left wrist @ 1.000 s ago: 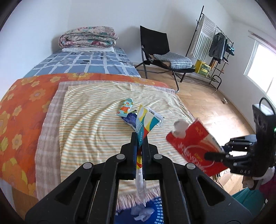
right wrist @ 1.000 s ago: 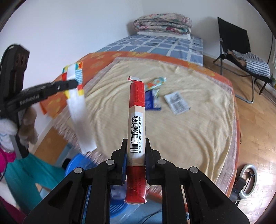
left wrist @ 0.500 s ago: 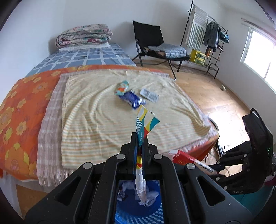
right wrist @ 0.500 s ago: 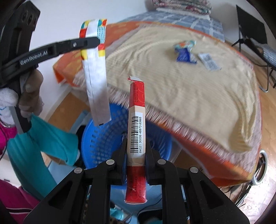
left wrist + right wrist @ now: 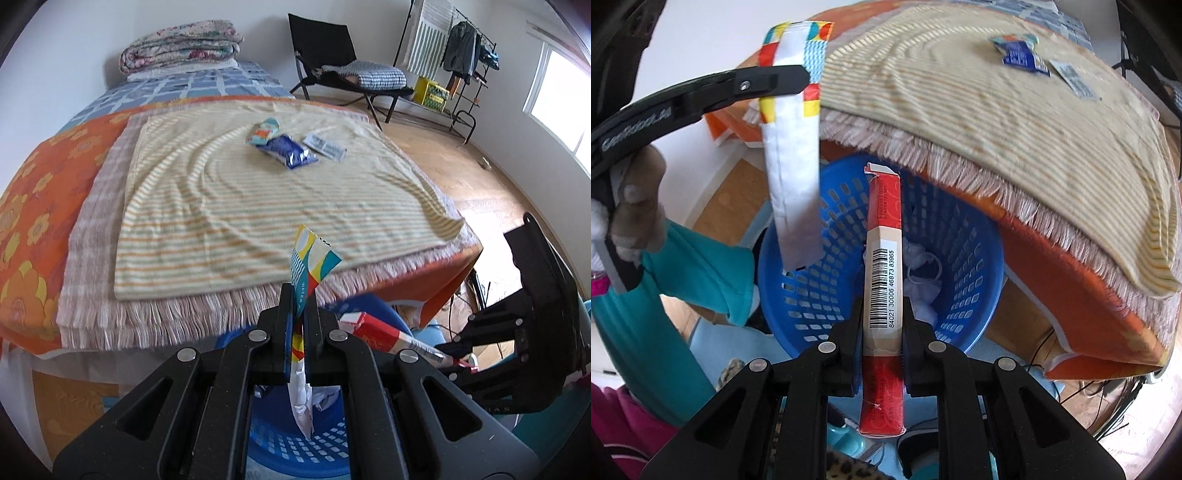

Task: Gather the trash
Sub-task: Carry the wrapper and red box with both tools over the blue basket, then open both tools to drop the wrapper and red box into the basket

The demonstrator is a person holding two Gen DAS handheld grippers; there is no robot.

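My left gripper (image 5: pixel 299 300) is shut on a colourful white-backed wrapper (image 5: pixel 312 260), which hangs over the blue basket (image 5: pixel 306 448); the wrapper also shows in the right wrist view (image 5: pixel 792 147). My right gripper (image 5: pixel 882 310) is shut on a red flattened carton (image 5: pixel 882 273) with a barcode, held above the blue perforated basket (image 5: pixel 975 280). The carton also shows in the left wrist view (image 5: pixel 380 334). White crumpled trash (image 5: pixel 923 280) lies in the basket. Three wrappers remain on the bed: teal (image 5: pixel 263 131), blue (image 5: pixel 290 151), white (image 5: pixel 325 147).
The bed with a striped blanket (image 5: pixel 240 199) and orange cover (image 5: pixel 26 206) overhangs the basket. A folded quilt (image 5: pixel 181 61) lies at the head. A black chair (image 5: pixel 332 70) and a clothes rack (image 5: pixel 450 62) stand on the wooden floor.
Both grippers moved back from the bed and down over the blue basket, each keeping its hold. The basket now lies directly below the wrapper and the carton.
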